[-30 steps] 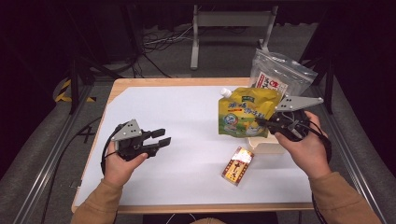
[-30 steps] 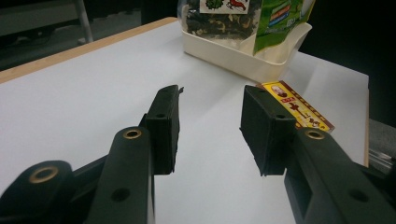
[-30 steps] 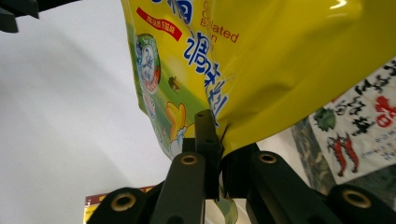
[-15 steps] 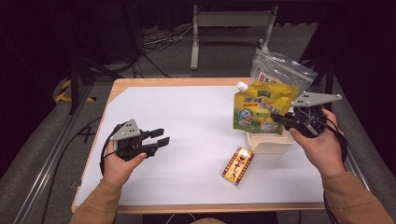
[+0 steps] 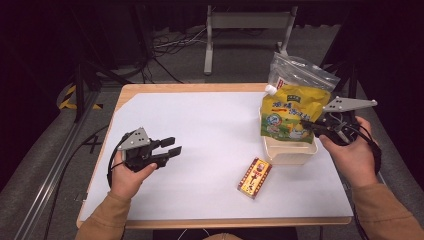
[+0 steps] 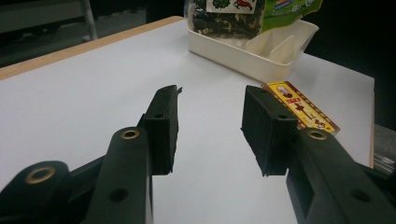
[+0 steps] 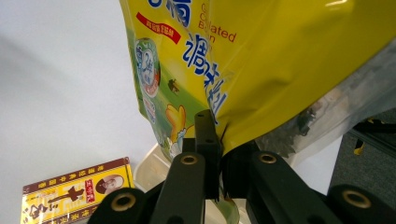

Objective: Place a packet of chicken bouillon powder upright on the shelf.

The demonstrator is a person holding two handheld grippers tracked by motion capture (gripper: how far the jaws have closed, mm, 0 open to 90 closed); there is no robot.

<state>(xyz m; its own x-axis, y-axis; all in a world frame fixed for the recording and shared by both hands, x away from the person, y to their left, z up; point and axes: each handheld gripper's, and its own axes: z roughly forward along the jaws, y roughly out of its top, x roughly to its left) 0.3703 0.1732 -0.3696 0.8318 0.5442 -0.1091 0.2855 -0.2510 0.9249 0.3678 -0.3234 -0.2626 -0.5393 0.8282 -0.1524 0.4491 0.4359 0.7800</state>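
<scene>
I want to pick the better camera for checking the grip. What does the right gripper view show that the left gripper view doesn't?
Right gripper view: the right gripper pinching the yellow pouch at its edge. Left gripper view: the left gripper with a clear gap between its pads, over the white table. Both share the cream tray and the small yellow box.

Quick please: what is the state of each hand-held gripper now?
Left hand-held gripper: open, holding nothing.
Right hand-held gripper: shut on the yellow pouch, above the white tray.

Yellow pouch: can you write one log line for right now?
right gripper: shut on yellow pouch | pouch: over white tray | left gripper: open, empty
</scene>
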